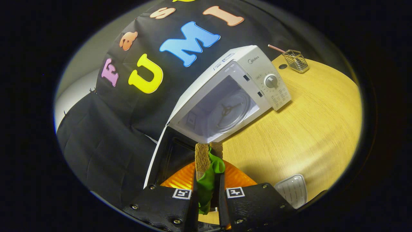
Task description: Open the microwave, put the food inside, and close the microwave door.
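Green food (209, 180) sits clamped in the gripper (208, 154), its shape unclear; orange plate (238, 180) below half-hidden; microwave (225, 96) door (170, 154) open, edge cut off.

orange plate (239, 180) half hidden behind gripper (208, 154), grey object (292, 190) cut off

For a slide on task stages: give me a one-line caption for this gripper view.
Gripper shut on green leafy food above an orange plate, facing the open microwave.
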Demonstrator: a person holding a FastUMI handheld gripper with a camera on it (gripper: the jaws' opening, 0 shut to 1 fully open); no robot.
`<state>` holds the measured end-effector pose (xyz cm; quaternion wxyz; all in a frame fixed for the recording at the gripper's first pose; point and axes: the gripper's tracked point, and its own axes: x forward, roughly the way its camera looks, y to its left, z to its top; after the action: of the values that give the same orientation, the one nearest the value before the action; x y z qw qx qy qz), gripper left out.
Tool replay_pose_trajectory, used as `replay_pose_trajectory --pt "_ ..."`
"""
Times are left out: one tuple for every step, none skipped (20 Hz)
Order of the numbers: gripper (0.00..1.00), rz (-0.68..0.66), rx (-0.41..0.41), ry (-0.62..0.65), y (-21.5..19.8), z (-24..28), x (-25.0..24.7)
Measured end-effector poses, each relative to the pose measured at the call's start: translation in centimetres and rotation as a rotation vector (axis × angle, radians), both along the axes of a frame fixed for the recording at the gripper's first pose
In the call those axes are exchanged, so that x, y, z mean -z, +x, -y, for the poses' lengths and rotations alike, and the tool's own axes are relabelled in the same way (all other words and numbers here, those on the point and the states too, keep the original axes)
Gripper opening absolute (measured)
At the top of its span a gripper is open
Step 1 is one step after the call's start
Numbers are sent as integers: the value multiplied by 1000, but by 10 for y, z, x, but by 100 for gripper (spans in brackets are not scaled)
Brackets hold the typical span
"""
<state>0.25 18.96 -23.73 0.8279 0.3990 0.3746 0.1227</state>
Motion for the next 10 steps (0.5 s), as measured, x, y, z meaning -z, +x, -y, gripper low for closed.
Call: replay_pose_trajectory --pt "25 2 10 6 7 -4 2" --pt "25 6 23 9 13 -7 6" --pt "25 9 37 11 20 -9 9" --pt "25 11 49 14 27 -13 13" --pt "25 16 66 18 35 -15 16" --pt "25 18 83 22 43 -18 20" --pt "25 20 100 26 51 -19 24" --pt "25 25 121 33 60 -21 27" --pt "25 27 137 43 68 -23 30" --pt "25 31 153 55 77 -25 32"
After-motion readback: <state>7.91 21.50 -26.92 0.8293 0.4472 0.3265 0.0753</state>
